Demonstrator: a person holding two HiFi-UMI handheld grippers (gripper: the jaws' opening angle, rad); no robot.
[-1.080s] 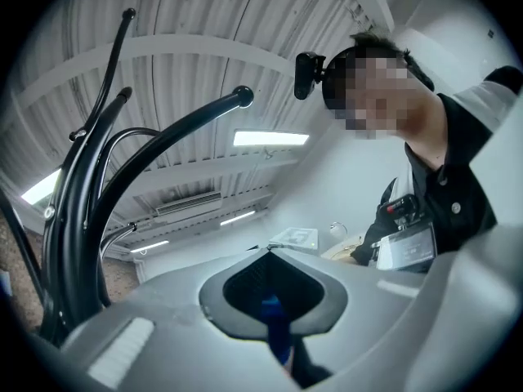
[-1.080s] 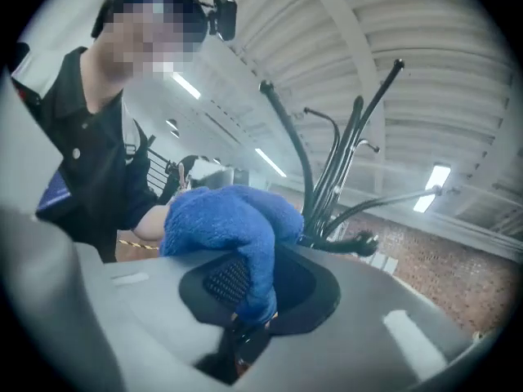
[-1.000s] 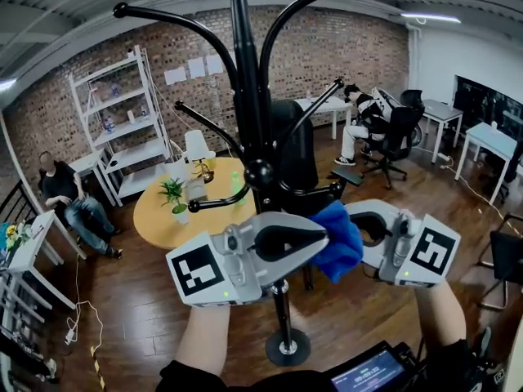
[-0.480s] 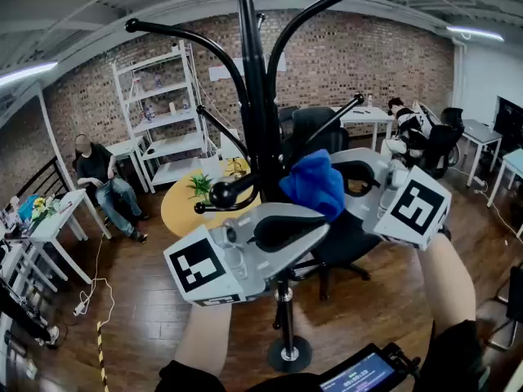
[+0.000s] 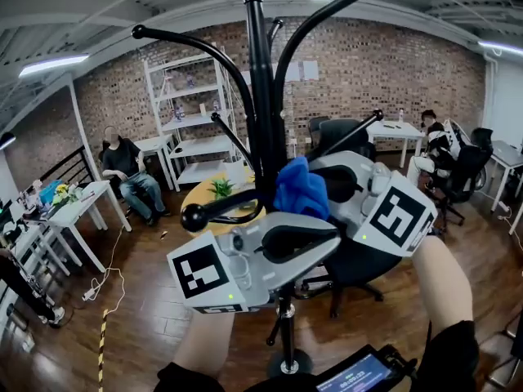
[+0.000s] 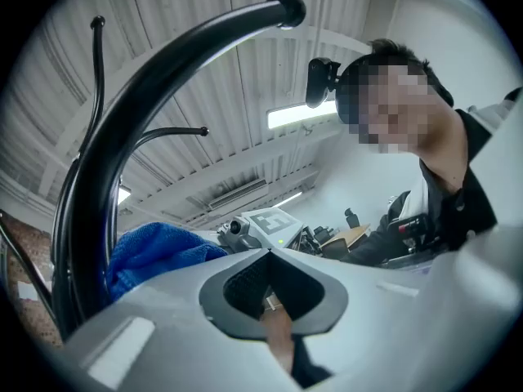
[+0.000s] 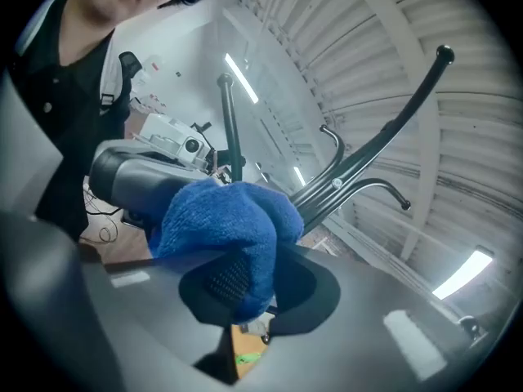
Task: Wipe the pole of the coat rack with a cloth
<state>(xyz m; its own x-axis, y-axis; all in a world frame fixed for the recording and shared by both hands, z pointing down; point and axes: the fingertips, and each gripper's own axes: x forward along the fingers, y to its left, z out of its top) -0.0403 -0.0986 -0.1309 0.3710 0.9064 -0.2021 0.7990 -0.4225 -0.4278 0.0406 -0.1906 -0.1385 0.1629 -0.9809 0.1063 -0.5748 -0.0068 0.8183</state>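
Cloth [image 5: 301, 190], blue and bunched, is clamped in the right claw [image 5: 317, 191]. The jaws are closed on its folds, and the wad bulges past the tips and lies against the right side of the coat rack's black pole [image 5: 260, 96], among the curved hooks. The left claw [image 5: 324, 242] sits nearer and lower, in front of the pole, with its jaws together and nothing between them. Far behind, a round yellow surface [image 5: 198, 198] carries a small plant [image 5: 221, 188], and white shelves [image 5: 184, 113] stand against the brick wall.
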